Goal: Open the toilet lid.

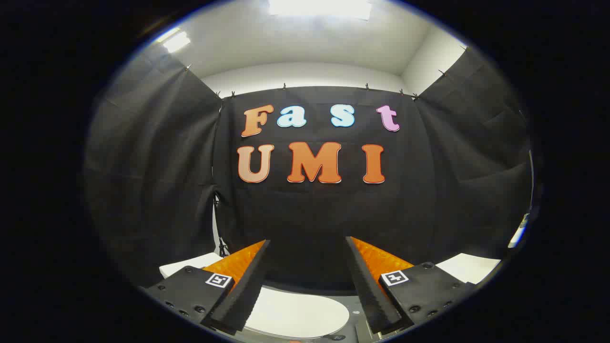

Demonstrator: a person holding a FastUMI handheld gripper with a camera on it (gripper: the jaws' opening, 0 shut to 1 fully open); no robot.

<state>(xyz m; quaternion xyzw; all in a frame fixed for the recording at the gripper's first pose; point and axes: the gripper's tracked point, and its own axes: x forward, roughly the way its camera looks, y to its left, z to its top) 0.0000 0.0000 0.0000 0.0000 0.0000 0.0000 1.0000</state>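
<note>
gripper view: gripper (pixel 307 247) fingers spread wide apart, gripping nothing, above the closed white toilet lid (pixel 298 314); black cloth wall (pixel 310 214) beyond them

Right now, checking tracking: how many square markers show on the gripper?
2: one marker at the left finger's base, one at the right's. Fingers open above the toilet lid.

The tool (pixel 307 257) has screwed black mounts bearing square markers.
</note>
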